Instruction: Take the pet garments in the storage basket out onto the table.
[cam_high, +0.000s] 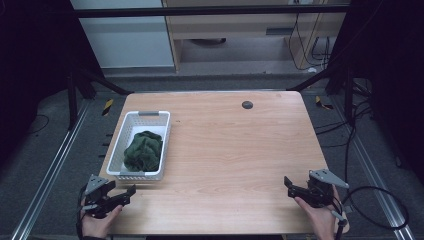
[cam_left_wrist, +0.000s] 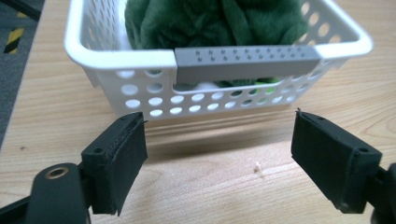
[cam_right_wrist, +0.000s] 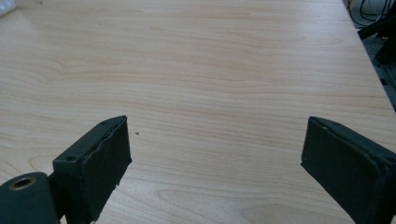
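Table: you work at a light wooden table (cam_high: 235, 150) with a dark round grommet (cam_high: 247, 105) near its far edge.
Floor: grey, with metal rails (cam_high: 45, 175) along both sides and yellow-black tape marks (cam_high: 107, 106).
Far side: pale cabinets (cam_high: 240, 30) behind a dark crossbar (cam_high: 210, 11).
Right: cables (cam_high: 350, 145) trail over the floor.
Light: dim edges.

Pale wood-grain worktop (cam_high: 235, 150), dark round grommet (cam_high: 247, 104) near far edge. White perforated basket (cam_high: 118, 150) sits directly on it, left side, grey handle toward near edge. Rest bare wood.
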